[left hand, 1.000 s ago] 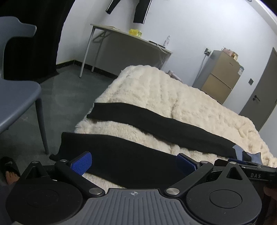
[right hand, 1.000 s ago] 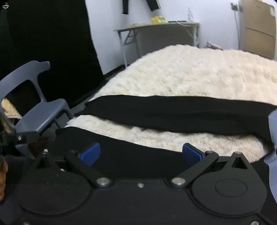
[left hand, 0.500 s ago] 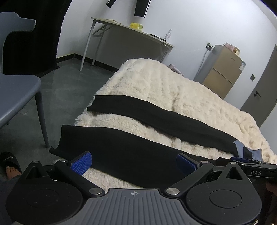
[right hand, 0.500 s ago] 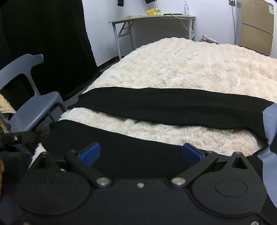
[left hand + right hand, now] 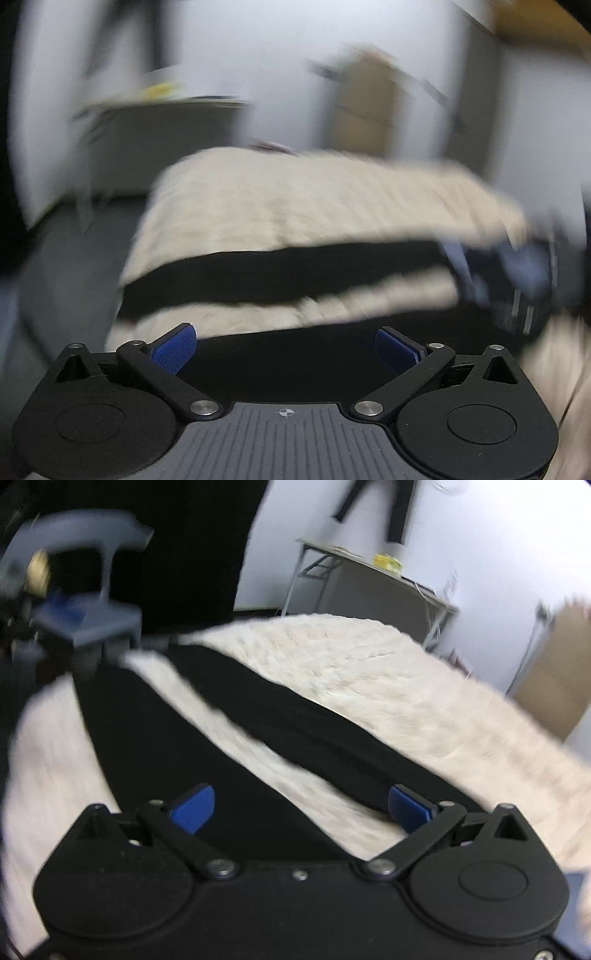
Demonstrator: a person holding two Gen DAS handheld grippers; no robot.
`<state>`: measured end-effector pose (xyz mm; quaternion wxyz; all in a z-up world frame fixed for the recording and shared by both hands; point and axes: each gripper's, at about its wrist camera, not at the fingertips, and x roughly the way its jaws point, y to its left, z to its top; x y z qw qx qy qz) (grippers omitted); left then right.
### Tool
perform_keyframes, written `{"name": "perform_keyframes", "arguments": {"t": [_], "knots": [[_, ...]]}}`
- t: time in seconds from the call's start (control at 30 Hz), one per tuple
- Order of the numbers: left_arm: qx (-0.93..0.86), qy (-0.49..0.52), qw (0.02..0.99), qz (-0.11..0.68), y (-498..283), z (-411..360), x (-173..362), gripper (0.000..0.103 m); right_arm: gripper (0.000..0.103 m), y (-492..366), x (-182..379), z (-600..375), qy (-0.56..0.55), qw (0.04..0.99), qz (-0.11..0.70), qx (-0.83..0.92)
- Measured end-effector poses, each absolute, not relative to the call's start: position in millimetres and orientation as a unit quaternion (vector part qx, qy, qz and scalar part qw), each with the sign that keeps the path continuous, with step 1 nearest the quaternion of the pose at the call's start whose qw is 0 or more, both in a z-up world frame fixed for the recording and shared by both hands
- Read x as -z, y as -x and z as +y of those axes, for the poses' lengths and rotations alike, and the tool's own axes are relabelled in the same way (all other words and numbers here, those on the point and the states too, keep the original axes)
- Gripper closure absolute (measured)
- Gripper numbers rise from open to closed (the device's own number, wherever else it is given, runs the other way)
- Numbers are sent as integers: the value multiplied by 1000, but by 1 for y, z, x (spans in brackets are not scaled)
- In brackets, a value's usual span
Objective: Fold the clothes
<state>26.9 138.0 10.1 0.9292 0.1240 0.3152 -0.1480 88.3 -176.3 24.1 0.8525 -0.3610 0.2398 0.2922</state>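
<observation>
Left gripper [image 5: 286, 341] spread wide, blue pads [image 5: 173, 349] empty, poised above the nearer leg of the black trousers [image 5: 280, 273]; right gripper [image 5: 301, 808] likewise agape and holding nothing; the trousers lie flat, legs parted, on the cream fleece blanket [image 5: 369, 664]; both views smeared by motion. Risks: a pinch taken at this speed may gather blanket pile with the cloth, or seize one layer only, so the fold drags askew.
</observation>
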Motion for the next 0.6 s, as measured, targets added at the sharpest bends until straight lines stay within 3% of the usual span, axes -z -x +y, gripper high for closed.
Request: {"name": "perform_keyframes", "arguments": {"t": [0.03, 0.07, 0.17, 0.27, 0.37, 0.53, 0.6], "knots": [[158, -179, 915, 325, -28, 128, -4, 12, 28, -82, -22, -189, 406, 834, 238, -287], [169, -272, 887, 332, -26, 114, 12, 23, 31, -74, -18, -200, 453, 813, 236, -280], [196, -352, 852, 335, -24, 103, 34, 31, 33, -48, 4, -239, 572, 735, 232, -279], [220, -345, 846, 342, -29, 99, 41, 38, 36, -32, 39, -268, 654, 664, 244, -268], [232, -363, 831, 351, -34, 89, 53, 49, 47, -35, 64, -280, 684, 634, 257, -254], [236, -371, 823, 360, -44, 85, 71, 50, 58, -48, 70, -278, 677, 639, 259, -259], [235, -368, 825, 358, -49, 83, 75, 55, 72, -50, 71, -277, 678, 631, 261, -270]]}}
